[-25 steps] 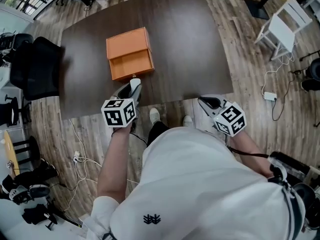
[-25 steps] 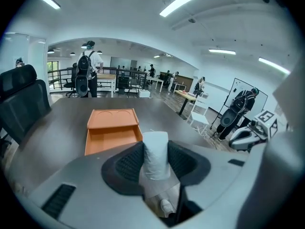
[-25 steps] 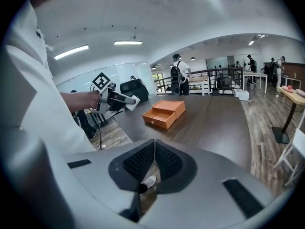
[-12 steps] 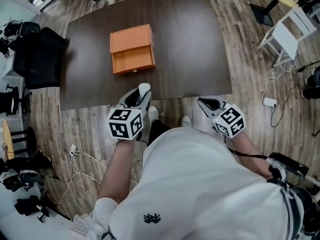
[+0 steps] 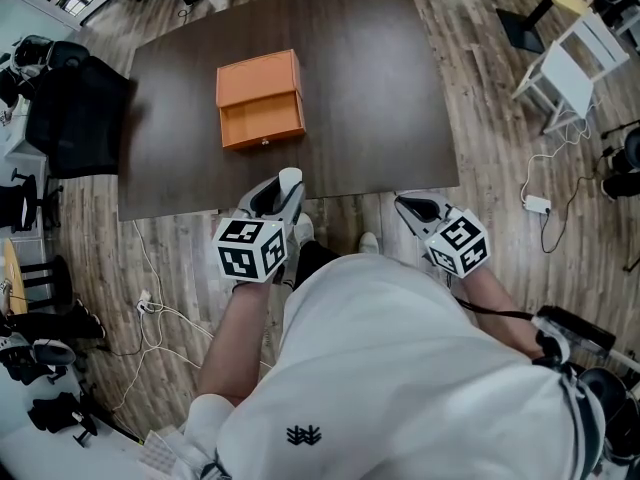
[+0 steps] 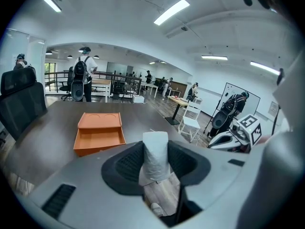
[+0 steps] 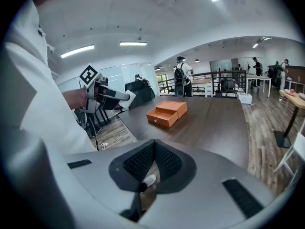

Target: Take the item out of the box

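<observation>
Your left gripper (image 5: pixel 284 188) had its fingers clamped on a small white wrapped item (image 6: pixel 155 152), lower end hidden, by the dark worktop's (image 5: pixel 380 88) near edge, well apart from the open orange box (image 5: pixel 260 98). Right gripper (image 5: pixel 412 208): fingers closed, empty.

— Where is the box?
— The orange box (image 5: pixel 260 100) lies flat on the dark table (image 5: pixel 380 88), left of its middle. Its drawer (image 5: pixel 263 126) is slid out toward the person and bare inside.
— And the item?
— The white item (image 6: pixel 156 155), oblong and crinkly, stands upright, pinched in the left gripper (image 5: pixel 280 190). Its top pokes past the jaw tips. It is by the table's near edge, well apart from the box.
</observation>
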`<action>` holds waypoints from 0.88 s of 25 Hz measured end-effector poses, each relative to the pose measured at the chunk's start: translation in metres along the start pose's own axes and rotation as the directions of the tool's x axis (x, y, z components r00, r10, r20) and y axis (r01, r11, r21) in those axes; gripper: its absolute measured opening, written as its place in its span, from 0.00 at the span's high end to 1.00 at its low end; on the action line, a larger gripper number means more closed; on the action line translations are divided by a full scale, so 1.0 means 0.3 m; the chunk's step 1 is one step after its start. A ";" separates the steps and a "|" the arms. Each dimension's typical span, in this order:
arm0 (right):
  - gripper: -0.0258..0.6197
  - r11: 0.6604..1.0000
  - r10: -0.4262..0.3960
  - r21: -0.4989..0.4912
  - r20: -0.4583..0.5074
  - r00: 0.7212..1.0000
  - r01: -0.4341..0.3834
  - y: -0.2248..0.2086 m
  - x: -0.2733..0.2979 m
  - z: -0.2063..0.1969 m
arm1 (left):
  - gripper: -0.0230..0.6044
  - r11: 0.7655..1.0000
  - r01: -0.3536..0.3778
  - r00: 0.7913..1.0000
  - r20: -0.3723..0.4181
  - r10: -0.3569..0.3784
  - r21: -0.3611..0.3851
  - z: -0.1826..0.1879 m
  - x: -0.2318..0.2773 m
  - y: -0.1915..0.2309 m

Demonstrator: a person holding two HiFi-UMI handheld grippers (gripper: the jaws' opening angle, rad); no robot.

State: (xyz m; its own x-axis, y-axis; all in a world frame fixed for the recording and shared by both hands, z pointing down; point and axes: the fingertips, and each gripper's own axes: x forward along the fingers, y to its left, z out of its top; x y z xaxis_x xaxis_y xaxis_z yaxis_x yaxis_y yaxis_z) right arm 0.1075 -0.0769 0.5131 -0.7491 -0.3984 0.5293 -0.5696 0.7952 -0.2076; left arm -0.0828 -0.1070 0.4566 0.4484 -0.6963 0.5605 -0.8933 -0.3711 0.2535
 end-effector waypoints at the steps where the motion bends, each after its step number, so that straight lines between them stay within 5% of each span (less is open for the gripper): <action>1: 0.96 1.000 0.001 -0.002 0.001 1.000 -0.001 0.000 -0.002 -0.002 | 0.70 1.000 0.000 1.000 0.000 0.000 0.000 -0.001 0.003 -0.003; 22: 0.96 0.999 0.026 -0.026 -0.011 1.000 -0.027 0.011 0.005 -0.017 | 0.70 1.000 -0.021 1.000 -0.021 0.021 -0.014 -0.036 0.009 -0.003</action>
State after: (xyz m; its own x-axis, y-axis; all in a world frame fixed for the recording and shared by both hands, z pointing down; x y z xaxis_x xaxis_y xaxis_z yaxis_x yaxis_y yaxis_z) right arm 0.1063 -0.0726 0.5172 -0.7603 -0.3723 0.5323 -0.5405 0.8171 -0.2005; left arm -0.0810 -0.1020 0.4663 0.4290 -0.6908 0.5820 -0.9029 -0.3477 0.2529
